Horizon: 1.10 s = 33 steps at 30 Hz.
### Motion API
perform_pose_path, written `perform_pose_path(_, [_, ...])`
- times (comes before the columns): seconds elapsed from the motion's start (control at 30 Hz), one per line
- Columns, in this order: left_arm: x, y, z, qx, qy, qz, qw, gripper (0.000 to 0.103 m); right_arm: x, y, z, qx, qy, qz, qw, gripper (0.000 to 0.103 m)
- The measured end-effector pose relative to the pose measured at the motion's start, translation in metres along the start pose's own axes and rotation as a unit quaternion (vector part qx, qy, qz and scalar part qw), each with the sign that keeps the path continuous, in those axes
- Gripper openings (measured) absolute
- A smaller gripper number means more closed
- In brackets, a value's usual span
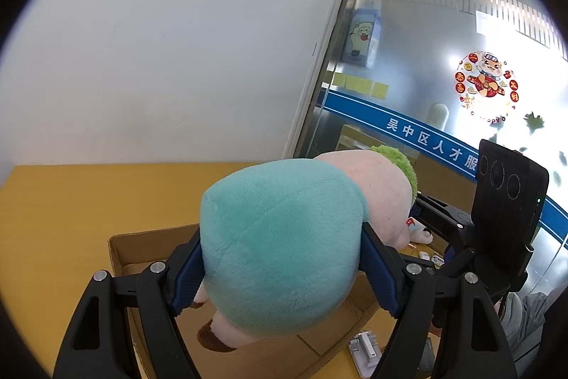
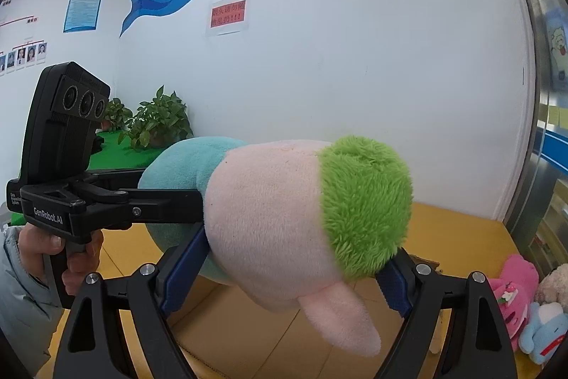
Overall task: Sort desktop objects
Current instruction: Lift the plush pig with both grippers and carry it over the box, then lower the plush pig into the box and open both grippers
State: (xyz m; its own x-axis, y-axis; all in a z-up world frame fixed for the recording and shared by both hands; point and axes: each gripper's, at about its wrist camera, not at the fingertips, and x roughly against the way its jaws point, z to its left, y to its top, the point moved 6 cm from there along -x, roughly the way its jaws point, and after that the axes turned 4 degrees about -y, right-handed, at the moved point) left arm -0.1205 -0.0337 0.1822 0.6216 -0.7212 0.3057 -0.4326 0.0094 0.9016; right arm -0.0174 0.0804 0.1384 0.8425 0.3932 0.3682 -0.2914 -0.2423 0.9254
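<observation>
A plush doll with a teal body (image 1: 280,244), pink head and green hair (image 2: 365,201) is held in the air by both grippers. My left gripper (image 1: 280,276) is shut on its teal body. My right gripper (image 2: 287,272) is shut on its pink head (image 2: 269,219). An open cardboard box (image 1: 120,244) stands on the yellow table right below the doll. The left gripper also shows in the right wrist view (image 2: 170,201), coming in from the left.
A white clip-like item (image 1: 365,350) lies on the yellow table (image 1: 64,201) beside the box. A pink plush (image 2: 514,290), a blue plush (image 2: 543,333) and a beige plush lie at the table's right end. A white wall and a glass door stand behind.
</observation>
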Motion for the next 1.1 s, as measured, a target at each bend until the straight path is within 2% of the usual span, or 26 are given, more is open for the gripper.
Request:
perform_pose_path(0.1, [-0.021,0.004,0.028,0.018,0.008,0.017,0.9997,0.079,-0.039,0.002,-0.012,-0.015,0.017,0.019,1.000,0.086])
perform_pose_path(0.27, [-0.061,0.000,0.087,0.076,0.031,0.058,0.9949,0.079,-0.122,-0.007,-0.036,-0.062,0.067,0.071,0.993,0.086])
perform_pose_path(0.5, [-0.114,-0.038,0.158,0.153,0.066,0.124,0.9783,0.079,-0.219,-0.051,-0.056,-0.124,0.104,0.149,0.975,0.086])
perform_pose_path(0.63, [-0.138,-0.069,0.191,0.194,0.092,0.164,0.9629,0.079,-0.269,-0.091,-0.063,-0.166,0.118,0.208,0.957,0.086])
perform_pose_path(0.83, [-0.152,-0.095,0.222,0.234,0.137,0.202,0.9412,0.080,-0.319,-0.140,-0.069,-0.235,0.143,0.269,0.923,0.086])
perform_pose_path(0.97, [-0.149,-0.093,0.227,0.236,0.157,0.198,0.9385,0.083,-0.331,-0.152,-0.073,-0.275,0.160,0.274,0.907,0.089])
perform_pose_path(1.1, [-0.136,-0.088,0.228,0.221,0.183,0.184,0.9400,0.085,-0.331,-0.155,-0.072,-0.279,0.173,0.279,0.902,0.097])
